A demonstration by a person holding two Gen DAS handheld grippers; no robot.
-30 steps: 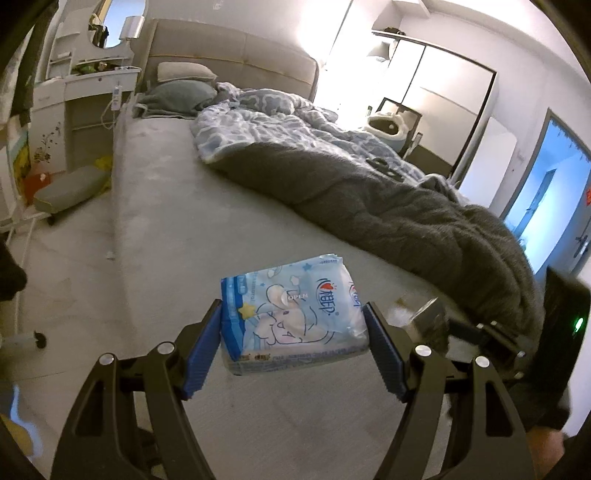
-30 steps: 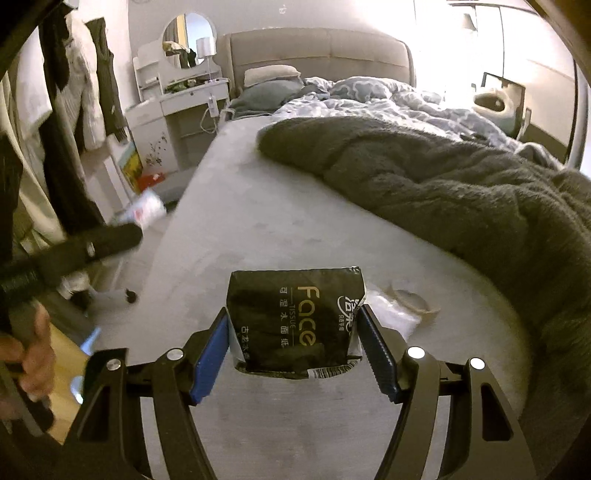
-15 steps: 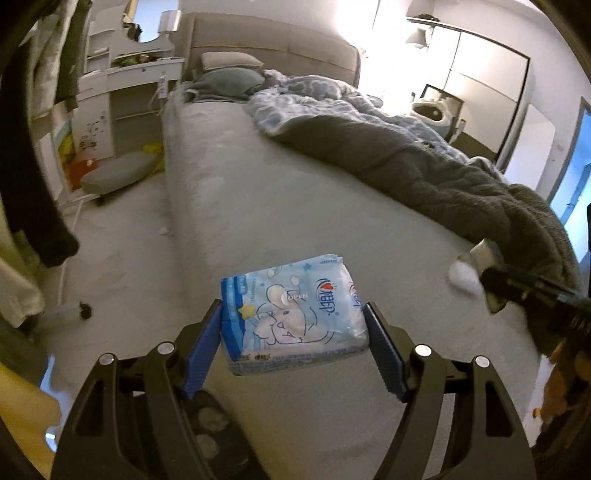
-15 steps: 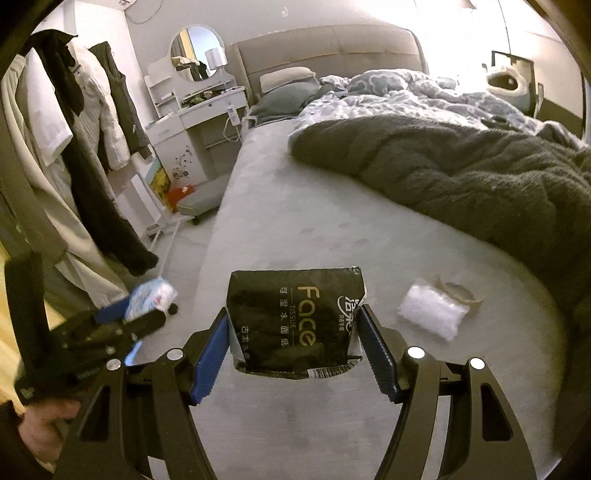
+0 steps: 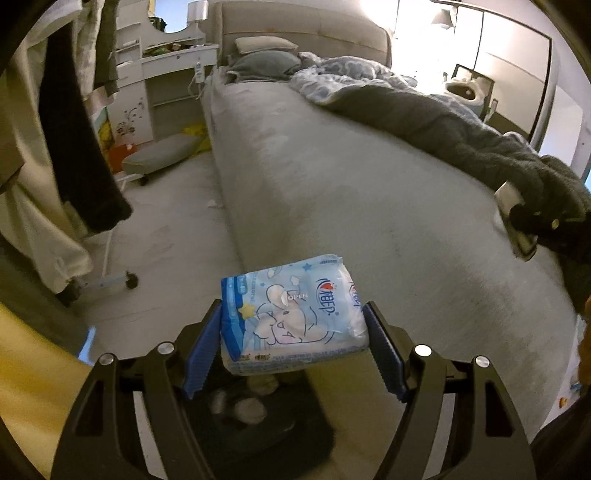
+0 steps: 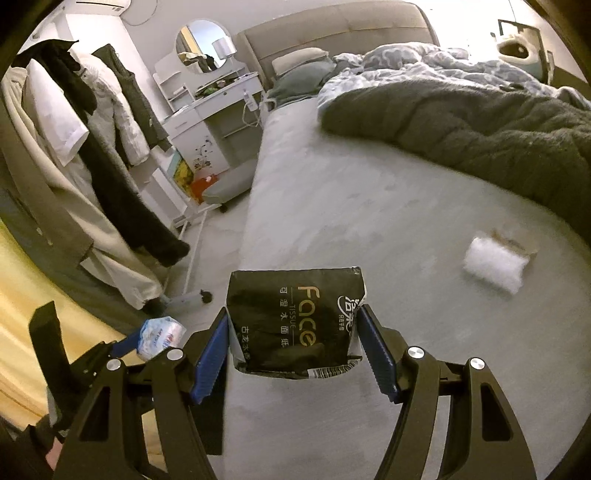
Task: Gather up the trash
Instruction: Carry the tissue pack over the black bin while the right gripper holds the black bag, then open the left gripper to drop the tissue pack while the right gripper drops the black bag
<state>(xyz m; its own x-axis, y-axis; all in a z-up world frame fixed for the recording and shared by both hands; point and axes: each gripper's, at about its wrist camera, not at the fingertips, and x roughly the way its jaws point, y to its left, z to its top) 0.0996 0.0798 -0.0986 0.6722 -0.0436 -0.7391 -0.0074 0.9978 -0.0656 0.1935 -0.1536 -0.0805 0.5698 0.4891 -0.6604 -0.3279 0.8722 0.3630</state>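
Trash in both claws: left claw (image 5: pixel 293 345) grips blue wipes pack (image 5: pixel 291 317), right claw (image 6: pixel 293 345) grips black tissue pack (image 6: pixel 295 321); white wad (image 6: pixel 495 266) left on bed (image 6: pixel 332 206).

- A wide bed (image 6: pixel 369 192) with a bare grey mattress filled most of both views.
- A dark fuzzy blanket (image 6: pixel 480 129) lay bunched along the bed's far edge, touching a blue patterned duvet (image 6: pixel 424 66) nearer the headboard (image 5: pixel 295 29).
- Two pillows (image 5: pixel 264 55) sat at the head corner.
- A white dressing table (image 6: pixel 218 107) with a round mirror (image 6: pixel 201 46) stood beside the bed's head.
- A low grey stool (image 5: pixel 159 157) stood on the floor near the bed's side edge.
- Coats (image 6: pixel 92 147) hung on a rack.
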